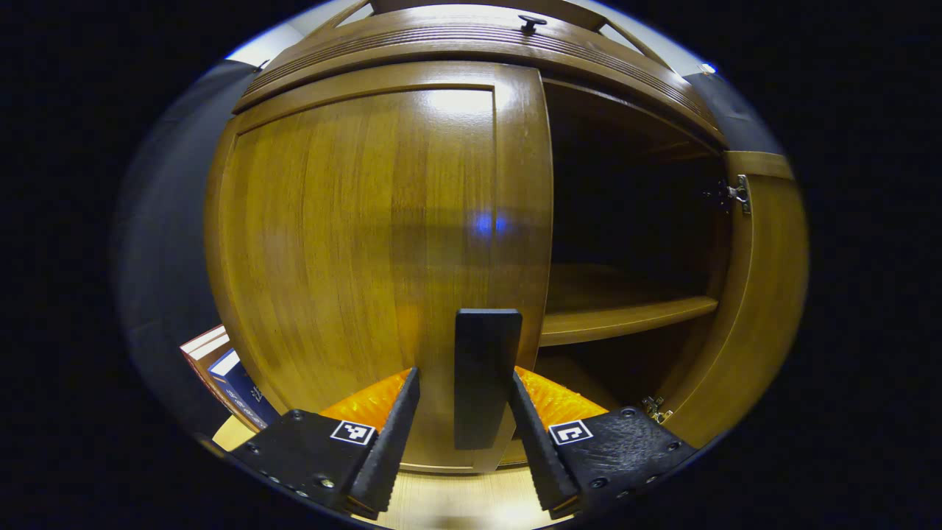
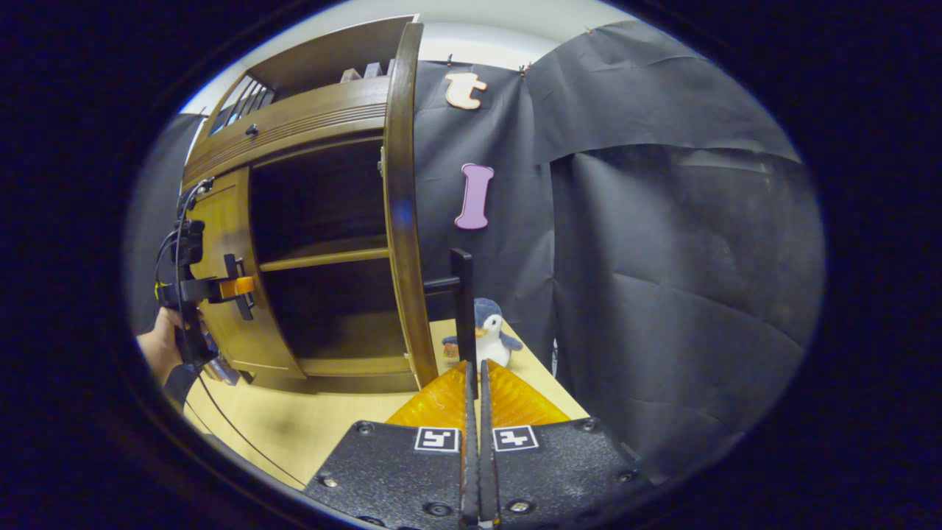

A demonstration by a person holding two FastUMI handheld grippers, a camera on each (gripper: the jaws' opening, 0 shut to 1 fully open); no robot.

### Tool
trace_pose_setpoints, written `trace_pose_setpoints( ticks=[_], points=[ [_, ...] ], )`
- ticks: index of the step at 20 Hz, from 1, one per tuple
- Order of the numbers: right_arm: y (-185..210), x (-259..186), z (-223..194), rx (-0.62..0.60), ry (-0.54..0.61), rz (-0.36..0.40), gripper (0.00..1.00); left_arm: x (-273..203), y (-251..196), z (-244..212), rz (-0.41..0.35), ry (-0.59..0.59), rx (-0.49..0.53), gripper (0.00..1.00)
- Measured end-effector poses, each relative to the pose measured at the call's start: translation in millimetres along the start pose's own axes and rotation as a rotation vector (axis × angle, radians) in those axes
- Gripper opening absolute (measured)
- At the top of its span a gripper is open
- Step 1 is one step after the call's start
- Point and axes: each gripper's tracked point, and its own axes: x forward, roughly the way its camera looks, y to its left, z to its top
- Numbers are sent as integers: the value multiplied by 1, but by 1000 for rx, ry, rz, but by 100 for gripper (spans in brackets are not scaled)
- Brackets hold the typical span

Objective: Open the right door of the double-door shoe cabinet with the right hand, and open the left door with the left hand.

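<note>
One penguin toy (image 2: pixel 489 335) on wood table (image 2: pixel 294 427); blk cloth behind.

Open right bay (image 1: pixel 633 221) — left door (image 1: pixel 368 243) shut

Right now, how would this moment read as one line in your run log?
right door: swung open | right claw: shut on its handle | left door: closed | left claw: open around its handle
</note>
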Motion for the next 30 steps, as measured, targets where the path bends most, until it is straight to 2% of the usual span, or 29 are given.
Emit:
trace_pose_setpoints(
  ticks=[1,2,3,5,7,8,9,17,18,19,21,28,30],
  points=[
    [-1,-2,1,3,-1,0,4,0,-3,1,-12,-6,9,72],
    [-1,-3,3,6,-4,-1,0,0,-5,2,-17,-9,19,48],
    [-1,-5,5,7,-8,-2,4,1,-6,2,-17,-13,31,47],
    [-1,-7,6,11,-14,-5,4,3,-6,2,-14,-19,43,46],
    [-1,-10,6,14,-17,-7,4,4,-5,3,-21,-24,34,29],
    [-1,-13,7,15,-18,-12,0,1,-6,3,-28,-17,35,29],
    [1,-16,8,16,-19,-11,4,2,-5,2,-30,-16,36,29],
    [11,-28,12,1,-35,-1,4,-16,-3,-2,-49,-4,43,29],
    [13,-29,12,-2,-38,6,8,-20,-3,-3,-48,-5,49,29],
    [16,-30,13,-8,-42,8,0,-24,-2,-4,-46,-7,55,29],
    [18,-32,13,-24,-46,12,4,-33,0,-5,-42,-13,61,29],
    [40,-36,23,-69,-70,82,4,-74,13,-12,-25,-22,35,29],
    [47,-35,25,-85,-77,104,0,-86,19,-15,-17,-23,37,29]
  ],
)
